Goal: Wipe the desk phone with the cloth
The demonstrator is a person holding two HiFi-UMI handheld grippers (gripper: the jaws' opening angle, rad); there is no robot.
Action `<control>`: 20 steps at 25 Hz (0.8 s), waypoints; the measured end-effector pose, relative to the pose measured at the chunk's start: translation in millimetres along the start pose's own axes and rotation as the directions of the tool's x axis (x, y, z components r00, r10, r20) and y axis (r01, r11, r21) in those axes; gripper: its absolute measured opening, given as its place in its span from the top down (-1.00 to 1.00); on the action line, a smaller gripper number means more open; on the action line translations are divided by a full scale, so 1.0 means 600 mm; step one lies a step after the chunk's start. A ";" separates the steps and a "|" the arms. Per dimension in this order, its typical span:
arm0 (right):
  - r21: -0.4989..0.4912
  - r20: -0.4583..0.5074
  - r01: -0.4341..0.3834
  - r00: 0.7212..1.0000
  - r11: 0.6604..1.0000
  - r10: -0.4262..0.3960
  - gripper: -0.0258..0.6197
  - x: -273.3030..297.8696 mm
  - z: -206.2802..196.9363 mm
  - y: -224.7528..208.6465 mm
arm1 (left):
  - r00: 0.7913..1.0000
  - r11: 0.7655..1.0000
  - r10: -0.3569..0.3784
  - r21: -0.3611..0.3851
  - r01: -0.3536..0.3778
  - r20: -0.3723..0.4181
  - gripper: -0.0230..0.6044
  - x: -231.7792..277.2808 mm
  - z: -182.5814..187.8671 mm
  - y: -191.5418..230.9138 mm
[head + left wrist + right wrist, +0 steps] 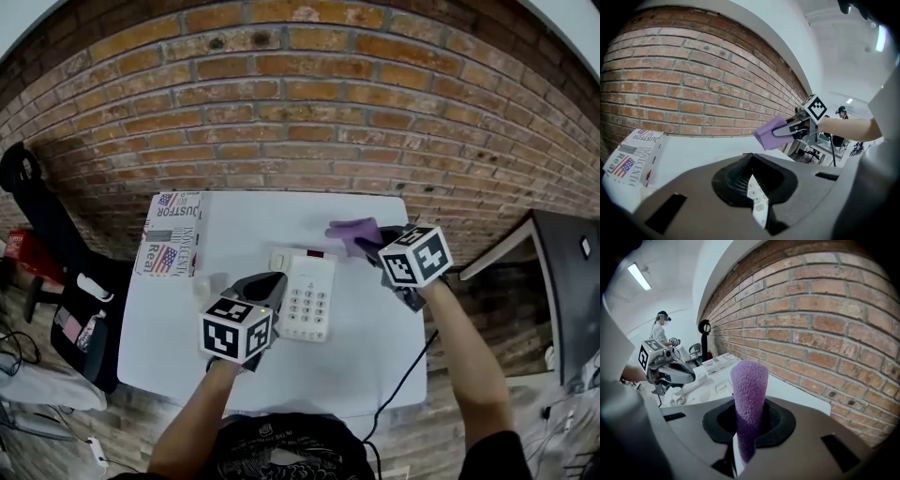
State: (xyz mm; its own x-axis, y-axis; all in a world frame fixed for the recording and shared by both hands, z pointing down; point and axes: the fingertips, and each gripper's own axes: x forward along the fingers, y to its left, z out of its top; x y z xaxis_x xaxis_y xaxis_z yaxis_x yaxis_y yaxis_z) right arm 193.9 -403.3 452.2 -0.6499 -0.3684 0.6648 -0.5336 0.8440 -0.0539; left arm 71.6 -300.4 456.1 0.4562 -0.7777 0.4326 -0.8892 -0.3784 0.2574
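Right claw [373, 248] clamped on folded cloth [352, 232], just behind desk phone [309, 298]; left claw [265, 284] grips phone's left side (steadying, apparently); cloth soft, light; phone rigid, may slide.

Purple fuzzy cloth [749, 390]: nubby pile fabric, matt.
White plastic desk phone [307, 298]: smooth, slight sheen.
White rectangular tabletop [356, 361]: smooth, matt.
Red-brown brick wall [300, 112]: rough bricks, gritty mortar joints.
Printed cardboard box [171, 234]: paper-faced, matt.
Left gripper [754, 199]: grey matt plastic shell, ribbed dark pad.
Right gripper [747, 430]: grey matt plastic shell.
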 end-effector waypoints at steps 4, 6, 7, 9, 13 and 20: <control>0.008 0.054 0.057 0.997 0.998 -0.057 0.78 -0.048 0.015 0.021 | 1.000 1.000 0.002 0.011 -0.002 0.005 0.91 -0.030 0.004 0.007; 0.016 0.081 0.082 0.993 0.996 -0.083 0.78 -0.069 0.024 0.037 | 1.000 1.000 0.004 0.009 -0.004 0.013 0.91 -0.047 0.009 0.013; 0.021 0.095 0.091 0.991 0.996 -0.093 0.78 -0.078 0.028 0.046 | 1.000 1.000 0.007 0.007 -0.007 0.017 0.91 -0.057 0.011 0.017; 0.030 0.121 0.107 0.987 0.994 -0.110 0.78 -0.094 0.035 0.067 | 1.000 1.000 0.015 0.006 -0.015 0.025 0.91 -0.077 0.014 0.024; 0.045 0.168 0.156 0.972 0.987 -0.162 0.78 -0.132 0.041 0.106 | 0.999 0.999 0.018 0.026 -0.019 0.040 0.91 -0.114 0.022 0.028; 0.102 0.258 0.230 0.934 0.968 -0.249 0.78 -0.190 0.043 0.175 | 0.997 0.998 0.028 0.057 -0.032 0.067 0.91 -0.181 0.027 0.036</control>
State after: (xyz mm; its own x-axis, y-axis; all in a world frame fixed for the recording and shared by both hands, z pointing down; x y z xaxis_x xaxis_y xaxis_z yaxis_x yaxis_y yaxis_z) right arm 197.9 -282.9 351.7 -0.6133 -0.6546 0.4419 -0.7210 0.6925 0.0252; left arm 2.4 -232.2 400.7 0.4272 -0.8199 0.3812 -0.9040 -0.3811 0.1936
